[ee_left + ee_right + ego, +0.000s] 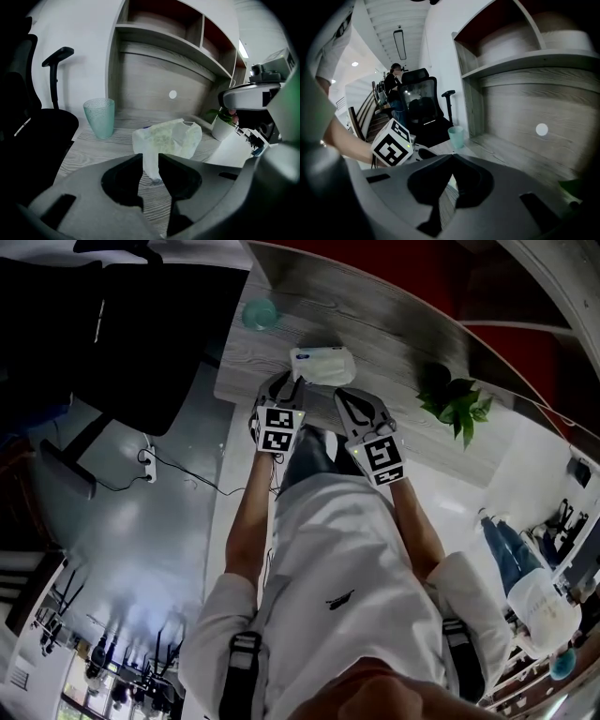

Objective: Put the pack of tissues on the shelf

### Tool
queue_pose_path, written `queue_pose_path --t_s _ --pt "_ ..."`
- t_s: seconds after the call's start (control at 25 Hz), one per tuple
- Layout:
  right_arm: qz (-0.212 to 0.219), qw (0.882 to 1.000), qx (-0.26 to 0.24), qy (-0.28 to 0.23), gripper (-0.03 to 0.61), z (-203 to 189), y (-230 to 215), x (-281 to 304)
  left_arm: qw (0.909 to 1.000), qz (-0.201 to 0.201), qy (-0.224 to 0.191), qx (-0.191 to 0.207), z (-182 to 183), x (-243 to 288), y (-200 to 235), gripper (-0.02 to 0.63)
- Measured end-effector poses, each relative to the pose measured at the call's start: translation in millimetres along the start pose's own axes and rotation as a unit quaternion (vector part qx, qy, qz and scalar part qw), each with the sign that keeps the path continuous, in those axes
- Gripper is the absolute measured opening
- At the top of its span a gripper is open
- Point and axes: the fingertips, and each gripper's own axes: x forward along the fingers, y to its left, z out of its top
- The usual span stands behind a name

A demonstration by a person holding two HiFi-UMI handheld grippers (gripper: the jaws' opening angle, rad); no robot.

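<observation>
The pack of tissues (323,364), white in crinkled plastic, lies on the grey wood desk (394,334). My left gripper (287,381) is at its near left corner. In the left gripper view the jaws (150,158) stand a narrow gap apart, with a corner of the pack (166,138) pinched between them; the pack's bottom rests on the desk. My right gripper (345,397) hovers just right of the pack, jaws shut (451,158) on nothing. The shelf (159,35) runs above the desk's back panel, also seen in the right gripper view as a shelf board (525,58).
A teal cup (261,313) stands on the desk left of the pack. A potted plant (457,401) sits to the right. A black office chair (122,324) is beside the desk's left end. People are in the background of the right gripper view.
</observation>
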Motion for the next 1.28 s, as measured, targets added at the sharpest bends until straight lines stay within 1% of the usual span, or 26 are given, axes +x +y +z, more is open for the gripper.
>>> queue_pose_path --t_s 0.2,0.36,0.56,0.76,0.96,1.28 --pt "-0.002 1.0 0.002 0.001 0.026 -3.1 -2.6 -1.9 0.9998 0.004 0.01 -0.018 -8.1 9.8 2.1 0.103" --pt "-0.005 1.0 0.004 0.001 0.026 -4.8 -5.4 -3.9 0.9996 0.009 0.014 -0.021 -10.0 13.7 2.1 0.102" --pt "-0.007 1.0 0.006 0.001 0.026 -6.5 -8.6 -5.8 0.9995 0.021 0.011 -0.02 -11.1 16.6 6.9 0.063" --pt "-0.009 1.0 0.006 0.0 0.026 -5.7 -9.4 -6.7 0.9995 0.017 0.012 -0.022 -9.0 13.1 6.1 0.052" --pt "-0.012 1.0 0.004 -0.002 0.026 -4.6 -9.8 -7.0 0.9999 0.014 -0.002 -0.006 4.9 4.8 4.5 0.052" --pt "-0.016 1.0 0.0 -0.008 0.026 0.7 -8.4 -9.2 0.9998 0.012 -0.016 0.004 16.5 -6.3 0.6 0.051"
